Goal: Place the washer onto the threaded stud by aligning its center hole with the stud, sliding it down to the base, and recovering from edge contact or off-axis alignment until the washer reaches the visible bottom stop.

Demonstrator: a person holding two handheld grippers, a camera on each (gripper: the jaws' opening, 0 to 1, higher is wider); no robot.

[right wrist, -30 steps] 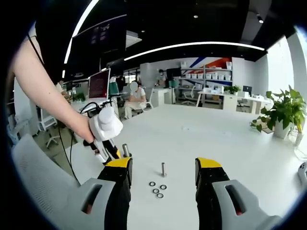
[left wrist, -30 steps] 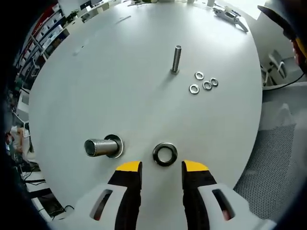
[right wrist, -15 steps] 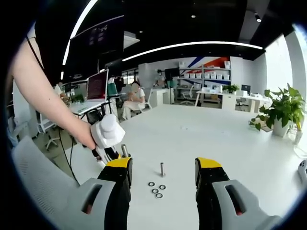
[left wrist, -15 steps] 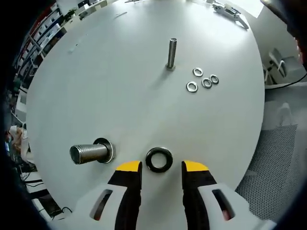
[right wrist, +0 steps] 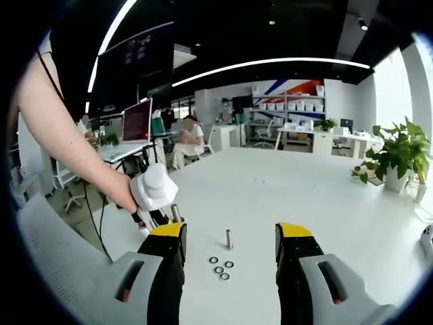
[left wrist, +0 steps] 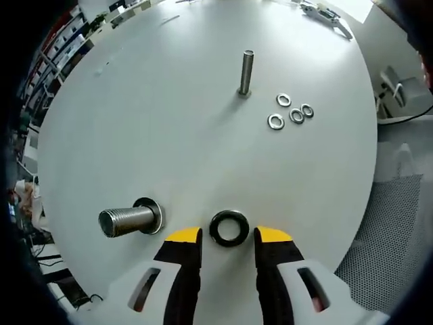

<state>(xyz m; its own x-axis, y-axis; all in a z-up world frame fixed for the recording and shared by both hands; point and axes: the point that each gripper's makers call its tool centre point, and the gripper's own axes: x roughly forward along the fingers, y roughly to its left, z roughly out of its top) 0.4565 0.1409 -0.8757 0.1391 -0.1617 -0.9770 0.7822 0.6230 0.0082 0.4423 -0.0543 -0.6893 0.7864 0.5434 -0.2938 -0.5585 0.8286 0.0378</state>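
A large dark washer (left wrist: 229,228) lies flat on the white round table (left wrist: 169,135), just ahead of my open left gripper (left wrist: 228,236), whose yellow-tipped jaws flank it without touching. A thick threaded stud (left wrist: 127,220) on a round base stands to the washer's left. A thin stud (left wrist: 246,72) rises farther away, with several small washers (left wrist: 291,112) beside it. In the right gripper view my right gripper (right wrist: 231,234) hangs open above the table edge, with the thin stud (right wrist: 229,239) and small washers (right wrist: 220,265) beyond it. The left gripper (right wrist: 154,196) shows there in a person's hand.
A grey mesh chair (left wrist: 385,230) stands past the table's right edge. A metal tool (left wrist: 325,15) lies at the table's far side. In the right gripper view, desks, a monitor (right wrist: 138,118), a seated person (right wrist: 189,139) and a potted plant (right wrist: 399,159) fill the office behind.
The left gripper view has shifted slightly, and the large washer now sits a little closer between the jaw tips. The right gripper has held still.
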